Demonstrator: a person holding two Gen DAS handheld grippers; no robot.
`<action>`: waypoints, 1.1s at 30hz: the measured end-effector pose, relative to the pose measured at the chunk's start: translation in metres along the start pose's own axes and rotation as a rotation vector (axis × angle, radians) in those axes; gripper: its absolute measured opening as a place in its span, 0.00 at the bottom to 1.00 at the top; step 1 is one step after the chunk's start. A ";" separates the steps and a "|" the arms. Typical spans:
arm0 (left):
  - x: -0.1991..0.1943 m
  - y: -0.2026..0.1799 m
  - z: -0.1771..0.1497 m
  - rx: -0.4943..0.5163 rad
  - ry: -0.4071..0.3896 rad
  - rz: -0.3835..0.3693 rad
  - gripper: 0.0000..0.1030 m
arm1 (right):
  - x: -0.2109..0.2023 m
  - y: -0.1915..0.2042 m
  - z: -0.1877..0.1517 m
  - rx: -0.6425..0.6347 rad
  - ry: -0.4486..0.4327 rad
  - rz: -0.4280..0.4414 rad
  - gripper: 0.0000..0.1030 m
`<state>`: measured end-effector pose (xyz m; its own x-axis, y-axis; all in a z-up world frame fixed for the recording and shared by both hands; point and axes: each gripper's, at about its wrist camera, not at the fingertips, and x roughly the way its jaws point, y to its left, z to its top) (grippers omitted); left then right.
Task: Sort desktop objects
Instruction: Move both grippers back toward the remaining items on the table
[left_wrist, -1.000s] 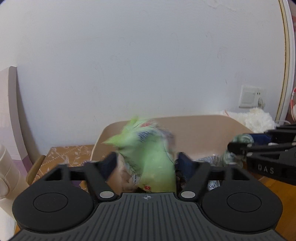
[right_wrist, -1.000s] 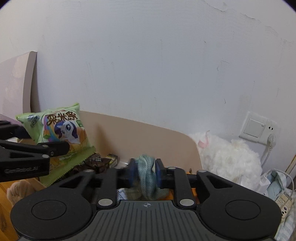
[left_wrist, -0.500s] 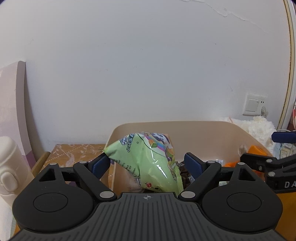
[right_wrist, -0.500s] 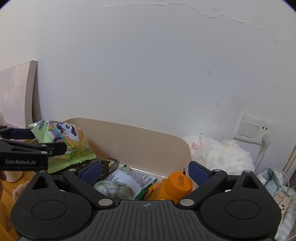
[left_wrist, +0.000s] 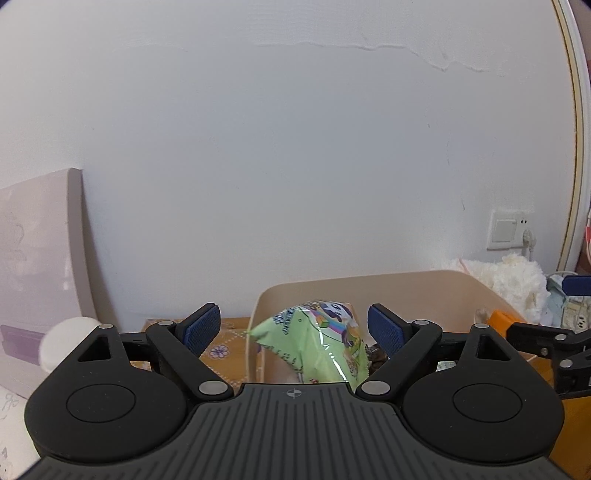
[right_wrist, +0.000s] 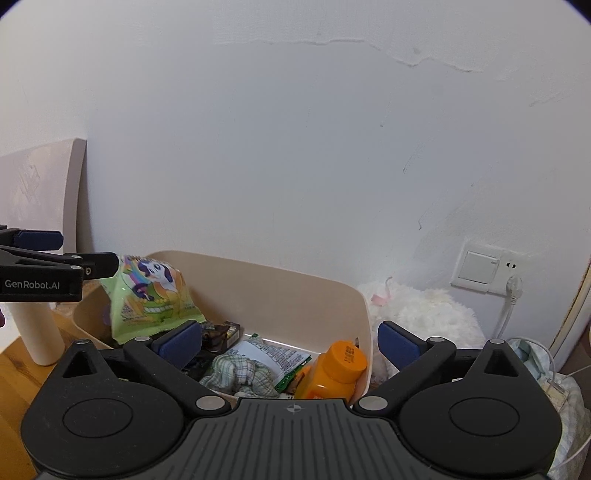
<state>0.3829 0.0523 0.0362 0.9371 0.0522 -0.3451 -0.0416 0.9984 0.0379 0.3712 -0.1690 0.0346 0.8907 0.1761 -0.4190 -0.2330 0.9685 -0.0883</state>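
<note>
Since earlier frames: right claw (right_wrist: 290, 341) jaws have just been opening, releasing green checked cloth (right_wrist: 240, 373), which now lies in beige bin (right_wrist: 295, 280); nothing between jaws. Left claw (left_wrist: 295, 328) jaws spread a little wider, clear of green snack bag (left_wrist: 314, 343); bag leans inside bin's left end, touched by neither pad. Both claws apart, empty, pulled back from bin. Also in bin: orange bottle (right_wrist: 334, 373), green-white packet (right_wrist: 275, 360), dark small packs (right_wrist: 221, 332). Judgement: two more items sorted. Cream tumbler (right_wrist: 35, 330) stands on bench (right_wrist: 14, 369) outside bin, possibly left to sort.
</note>
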 end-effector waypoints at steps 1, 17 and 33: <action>-0.004 0.003 0.002 0.000 -0.002 0.004 0.86 | -0.003 0.001 0.000 0.001 -0.004 0.003 1.00; -0.036 0.026 -0.043 0.137 0.078 -0.024 0.86 | -0.054 -0.001 -0.045 -0.031 0.005 0.001 1.00; -0.013 0.041 -0.108 0.251 0.243 -0.078 0.86 | -0.037 -0.010 -0.124 -0.151 0.210 0.037 1.00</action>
<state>0.3312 0.0952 -0.0586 0.8231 0.0091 -0.5679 0.1417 0.9649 0.2209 0.2925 -0.2074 -0.0615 0.7836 0.1552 -0.6015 -0.3338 0.9218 -0.1970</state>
